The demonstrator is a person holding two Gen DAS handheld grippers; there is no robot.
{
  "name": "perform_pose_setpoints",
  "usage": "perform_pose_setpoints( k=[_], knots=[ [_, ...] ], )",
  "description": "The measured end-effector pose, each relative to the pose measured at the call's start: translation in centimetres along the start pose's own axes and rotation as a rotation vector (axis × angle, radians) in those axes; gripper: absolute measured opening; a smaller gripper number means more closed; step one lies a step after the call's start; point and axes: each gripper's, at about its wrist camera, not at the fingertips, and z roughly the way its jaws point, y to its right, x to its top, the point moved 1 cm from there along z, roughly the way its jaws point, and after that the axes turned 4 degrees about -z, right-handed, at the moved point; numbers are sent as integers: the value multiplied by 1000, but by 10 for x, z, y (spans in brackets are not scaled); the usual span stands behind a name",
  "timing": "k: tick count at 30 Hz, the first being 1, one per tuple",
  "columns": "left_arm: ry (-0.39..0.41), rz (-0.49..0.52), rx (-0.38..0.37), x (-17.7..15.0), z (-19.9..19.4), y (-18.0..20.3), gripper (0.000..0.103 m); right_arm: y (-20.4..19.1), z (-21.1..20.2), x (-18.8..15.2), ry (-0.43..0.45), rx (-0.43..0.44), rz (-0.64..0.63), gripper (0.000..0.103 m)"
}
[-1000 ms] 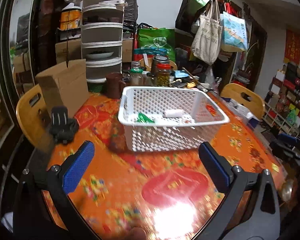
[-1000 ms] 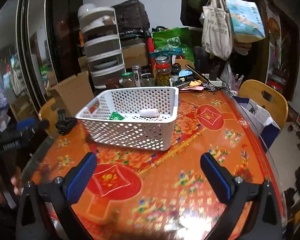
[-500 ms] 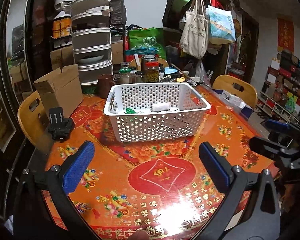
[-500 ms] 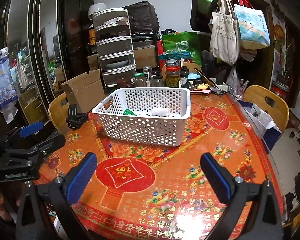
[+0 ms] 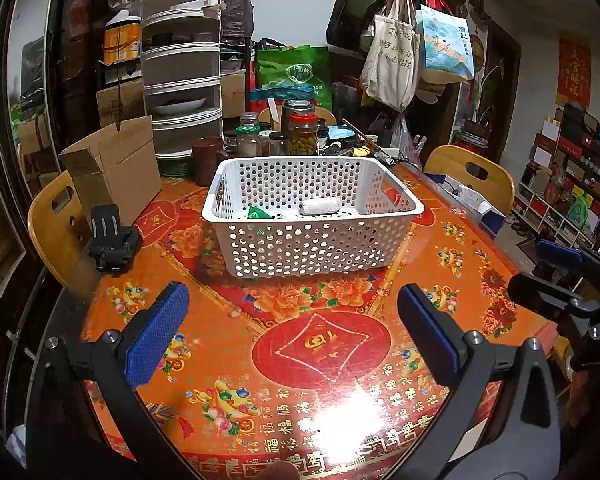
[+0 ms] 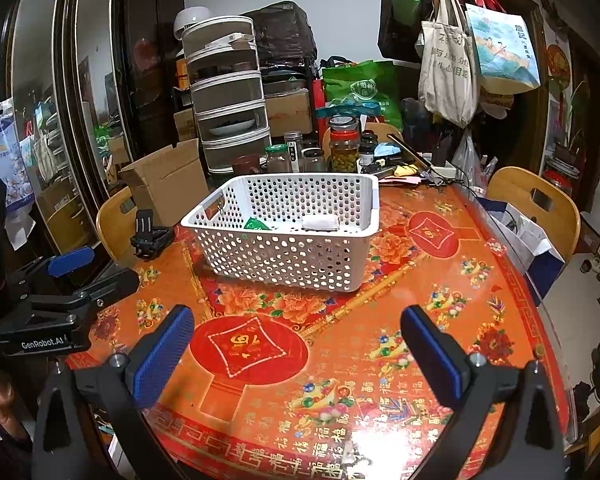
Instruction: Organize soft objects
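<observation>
Left gripper [image 5: 294, 334]: jaws spread wide, empty, held low over the near edge of the table [image 5: 340, 420].
Right gripper [image 6: 296, 348]: likewise agape and empty, at the near rim, to the right of its partner.
Table: red-and-orange festive cloth; the stretch between grippers and basket shows no loose soft item.
Basket [image 5: 312, 240]: white, perforated, straight ahead of the left gripper and ahead-left of the right; long axis runs across the left view, angled in the right view.
White pack [image 5: 321, 205]: lies inside the basket toward its middle, long side roughly parallel to the basket's front wall.
Green pack [image 5: 259, 213]: inside too, just left of the white one, partly hidden by the rim.
Nearer arm: neither by much; the left faces the basket squarely.
Black mount [image 5: 112, 238]: left of the basket, beside the box [image 5: 116, 168].
Far end: jars [image 5: 302, 134], hanging bags behind.
</observation>
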Motion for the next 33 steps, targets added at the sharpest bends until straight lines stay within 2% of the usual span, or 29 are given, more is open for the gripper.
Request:
perform_pose_setpoints(
  k=[33],
  knots=[
    [-8, 4, -2, -3, 2, 2, 103, -3, -1, -2, 7, 8, -4, 103]
  ],
)
